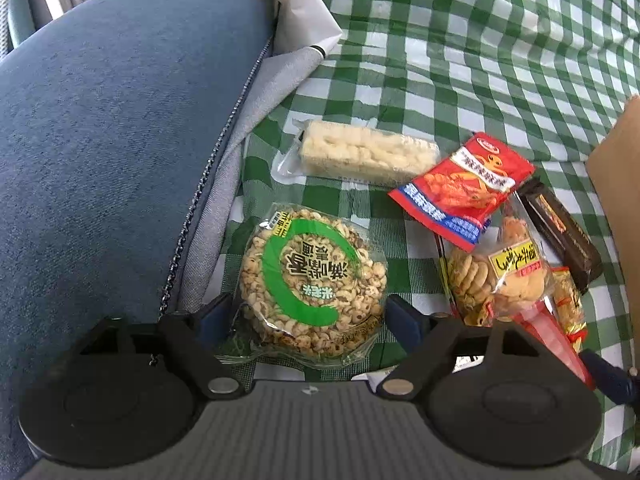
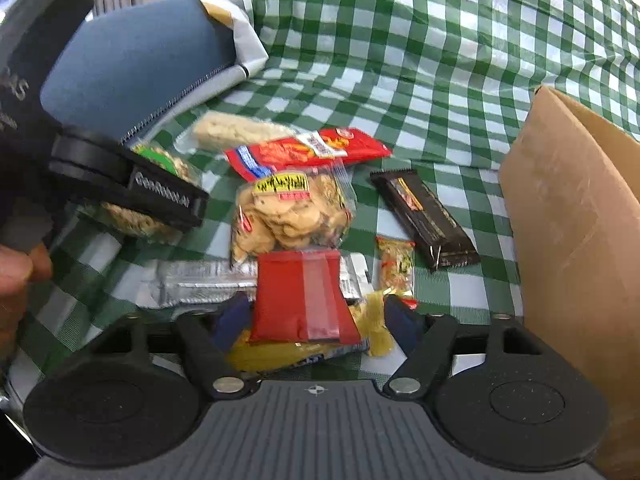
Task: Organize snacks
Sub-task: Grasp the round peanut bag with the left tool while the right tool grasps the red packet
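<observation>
In the left wrist view, the left hand-held gripper [image 1: 310, 316] stood with its jaws wide apart on either side of the round puffed-grain cake [image 1: 314, 282], not yet pinching it. The cake lay on the green checked tabletop [image 1: 480, 60], close beside the blue zippered bag [image 1: 120, 140]. Its slippery film wrapper could have slid out if the jaws closed only on the loose edge. The rice bar [image 1: 366, 152] lay farther off, and the red snack packet [image 1: 466, 188] overlapped the cookie bag [image 1: 496, 276] at right, so a careless sweep might have dragged both.

In the right wrist view, the right hand-held gripper [image 2: 316, 320] was spread open around a small red sachet [image 2: 304, 296] lying on a yellow packet [image 2: 296, 354] and a silver wrapper [image 2: 192, 284]. Closing there risked catching two packets at once, or lifting one and spilling the rest. The dark chocolate bar [image 2: 424, 220] and a little candy packet [image 2: 396, 266] lay right of the pile, near the cardboard box [image 2: 580, 220]. The left tool hovered near the far left, and the two could have collided.
</observation>
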{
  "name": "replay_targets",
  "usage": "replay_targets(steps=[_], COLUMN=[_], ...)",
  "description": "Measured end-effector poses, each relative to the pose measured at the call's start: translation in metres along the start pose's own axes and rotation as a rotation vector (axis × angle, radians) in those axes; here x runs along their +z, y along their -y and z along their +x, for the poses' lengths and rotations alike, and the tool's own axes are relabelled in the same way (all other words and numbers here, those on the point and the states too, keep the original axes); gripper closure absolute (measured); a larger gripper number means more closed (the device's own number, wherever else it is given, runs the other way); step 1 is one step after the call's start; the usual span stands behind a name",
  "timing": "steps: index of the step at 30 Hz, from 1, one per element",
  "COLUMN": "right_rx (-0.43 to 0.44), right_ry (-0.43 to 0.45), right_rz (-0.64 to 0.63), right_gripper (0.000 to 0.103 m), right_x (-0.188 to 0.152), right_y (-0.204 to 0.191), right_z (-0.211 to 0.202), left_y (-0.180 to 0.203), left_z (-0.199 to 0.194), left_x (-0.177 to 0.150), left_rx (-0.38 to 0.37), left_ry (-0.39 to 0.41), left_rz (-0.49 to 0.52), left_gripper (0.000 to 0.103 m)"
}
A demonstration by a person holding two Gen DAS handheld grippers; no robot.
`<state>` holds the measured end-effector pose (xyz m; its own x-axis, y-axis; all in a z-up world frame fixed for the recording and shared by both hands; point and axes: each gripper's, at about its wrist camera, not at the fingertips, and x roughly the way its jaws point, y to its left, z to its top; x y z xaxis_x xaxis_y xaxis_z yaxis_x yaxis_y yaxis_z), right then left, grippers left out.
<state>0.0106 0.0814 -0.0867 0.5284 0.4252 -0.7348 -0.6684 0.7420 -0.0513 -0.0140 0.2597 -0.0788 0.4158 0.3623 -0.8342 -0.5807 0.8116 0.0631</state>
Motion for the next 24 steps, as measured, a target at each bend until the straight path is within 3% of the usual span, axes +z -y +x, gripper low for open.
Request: replay_targets(steps=[5, 10, 13, 17, 19, 24], right_rx=[0.003, 0.004, 0.014, 0.029, 0.043, 0.058], right_ry=[0.044, 0.073, 0.081, 0.069, 0.041, -0.006], right_rz=[-0.019, -0.034, -0.039, -0.030, -0.006, 0.023], right_gripper=[0.046, 0.046, 0.046, 0.046, 0.046, 0.046], right_x=[-0.003, -0.011, -0.018, -0.032, -0.042, -0.051], right_y=[0.002, 0.009, 0.016, 0.025, 0.031, 0.040], right_z=[-0.017, -0.042, -0.057, -0.066, -0.065, -0.061], left_y=[-0.008, -0.015, -0.019, -0.009, 0.004, 0.031], left_z=[-0.009, -0.030, -0.038, -0.030, -0.029, -0.026], left_x=[0.003, 0.006, 0.006, -0.001, -0.005, -0.009], left_rx=[-0.033, -0.122, -0.253, -0.456, -0.471, -0.426], left_ry=[0.021, 0.062, 0.054, -0.104, -0.147, -0.182], left_rz=[-0.072, -0.151, -0.207, -0.239, -0.187, -0.086], left_gripper=[0.025, 0.025, 0.025, 0.025, 0.025, 0.025])
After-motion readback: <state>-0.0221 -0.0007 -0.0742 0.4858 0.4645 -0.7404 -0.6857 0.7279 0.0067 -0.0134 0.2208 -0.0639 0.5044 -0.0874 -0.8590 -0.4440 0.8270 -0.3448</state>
